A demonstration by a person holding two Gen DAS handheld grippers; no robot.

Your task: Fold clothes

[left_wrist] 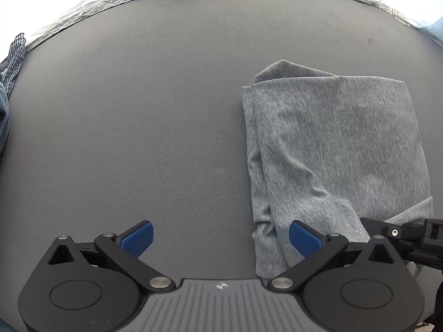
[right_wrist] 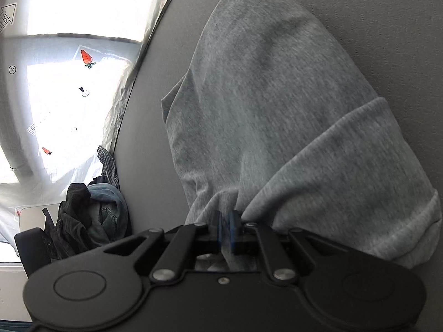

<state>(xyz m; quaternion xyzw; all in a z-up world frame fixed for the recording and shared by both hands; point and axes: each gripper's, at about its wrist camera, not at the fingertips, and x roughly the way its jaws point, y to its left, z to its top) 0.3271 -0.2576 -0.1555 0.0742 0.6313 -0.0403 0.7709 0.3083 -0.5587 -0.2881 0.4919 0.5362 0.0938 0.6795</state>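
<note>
Right tool (right_wrist: pixel 227 228) clamped on grey garment (right_wrist: pixel 277 110)

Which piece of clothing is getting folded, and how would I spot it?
Look at the big dark grey table; one garment lies on it alone, the grey shirt, already folded over. The right gripper pinches its near edge. The other clothes, dark, denim and checked, sit bunched at the table's edge; only this one is plain light heathered grey.
</note>
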